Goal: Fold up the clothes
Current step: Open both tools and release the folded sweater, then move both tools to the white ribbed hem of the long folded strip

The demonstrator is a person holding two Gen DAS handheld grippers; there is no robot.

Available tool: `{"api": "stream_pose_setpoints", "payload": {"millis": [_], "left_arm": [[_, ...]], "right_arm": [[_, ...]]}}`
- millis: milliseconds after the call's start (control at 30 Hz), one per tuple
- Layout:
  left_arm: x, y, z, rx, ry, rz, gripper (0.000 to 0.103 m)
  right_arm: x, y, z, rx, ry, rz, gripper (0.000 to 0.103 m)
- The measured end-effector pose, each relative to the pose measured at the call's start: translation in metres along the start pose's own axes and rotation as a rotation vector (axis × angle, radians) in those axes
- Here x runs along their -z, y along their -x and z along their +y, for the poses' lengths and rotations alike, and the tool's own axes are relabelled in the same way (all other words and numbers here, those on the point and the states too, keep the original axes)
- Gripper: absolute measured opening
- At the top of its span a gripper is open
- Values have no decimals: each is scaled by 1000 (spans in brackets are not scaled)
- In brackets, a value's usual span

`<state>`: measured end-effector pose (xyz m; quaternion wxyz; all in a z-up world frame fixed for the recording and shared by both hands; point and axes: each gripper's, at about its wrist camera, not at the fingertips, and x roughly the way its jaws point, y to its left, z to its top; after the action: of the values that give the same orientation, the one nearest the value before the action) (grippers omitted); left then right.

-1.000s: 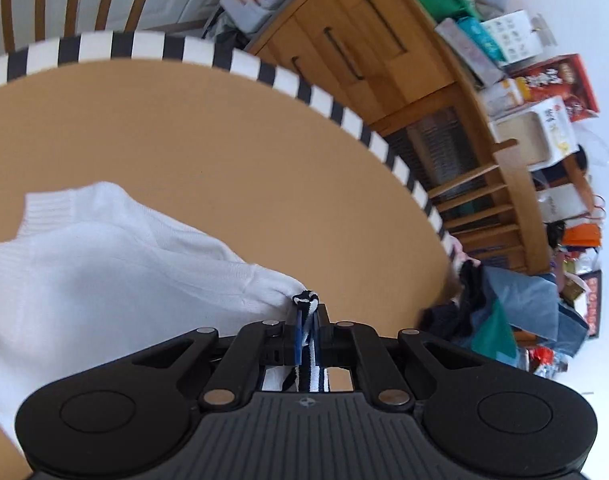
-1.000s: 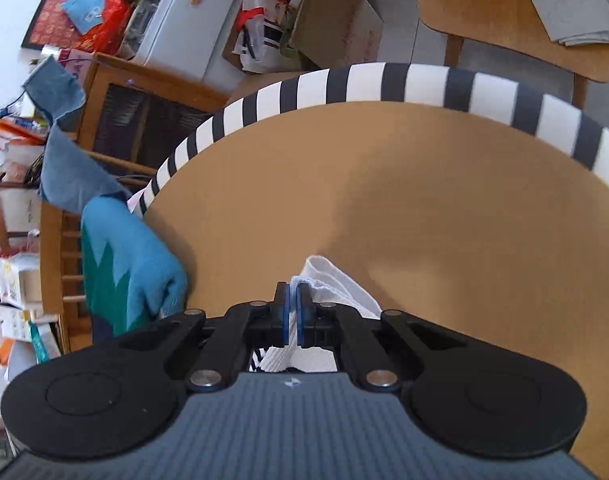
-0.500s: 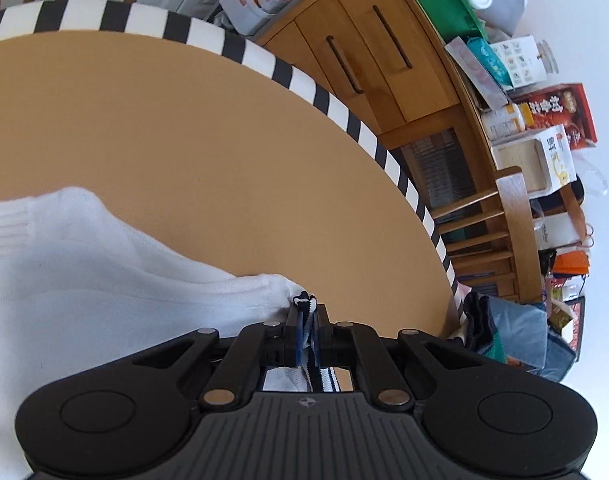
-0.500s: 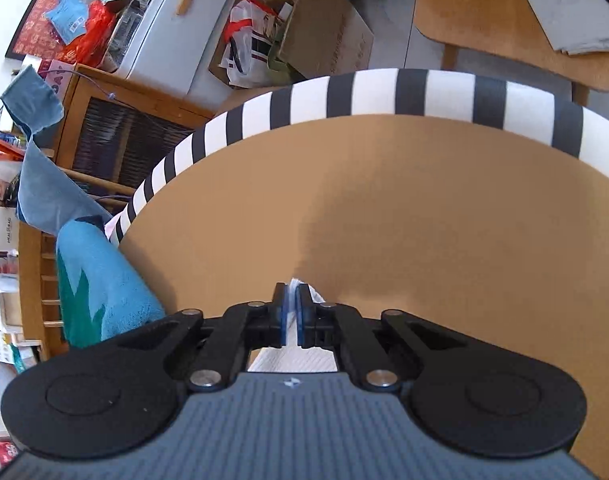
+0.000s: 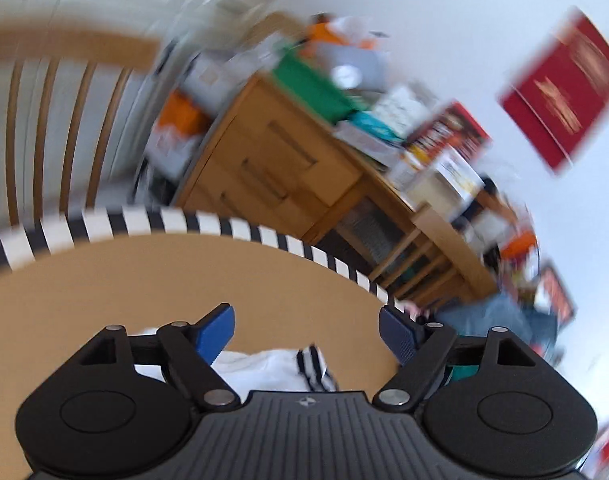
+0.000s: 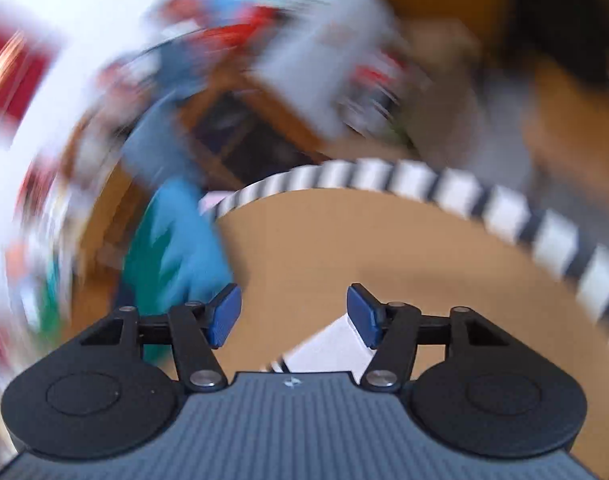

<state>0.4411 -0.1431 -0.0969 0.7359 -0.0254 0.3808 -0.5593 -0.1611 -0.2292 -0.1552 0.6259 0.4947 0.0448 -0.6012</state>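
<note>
Right claw (image 6: 293, 317) spread, white garment (image 6: 327, 347) below

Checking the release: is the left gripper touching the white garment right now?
Apart. In the left wrist view the left gripper has its jaws spread wide, and bare brown tabletop shows between each blue pad and the white garment lying below.

white knit sweater (image 5: 264, 368), matt tabletop (image 5: 164, 272) — smooth

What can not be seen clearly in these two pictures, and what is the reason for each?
- White garment: left wrist view, mostly hidden behind the open left gripper; fold state unknown.
- Same garment: right wrist view, only a corner shows past the open right gripper.
- Blue-green cloth: motion blur.
- Boxes on the cabinet: print blurred.
</note>
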Motion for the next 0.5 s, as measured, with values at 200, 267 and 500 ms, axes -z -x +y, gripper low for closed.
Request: {"api": "stream_pose_setpoints", "payload": {"millis": [200,267,500], "left_arm": [[105,39,-74,47,-369,68,81],[135,39,-94,47,-419,125,75],[205,48,-122,-7,-449,195,67]], "right_arm": [[88,21,47,-42,622,-84,56],[105,25,54,-69,730,-71,55],[128,30,63,-93,943,-8,53]]}}
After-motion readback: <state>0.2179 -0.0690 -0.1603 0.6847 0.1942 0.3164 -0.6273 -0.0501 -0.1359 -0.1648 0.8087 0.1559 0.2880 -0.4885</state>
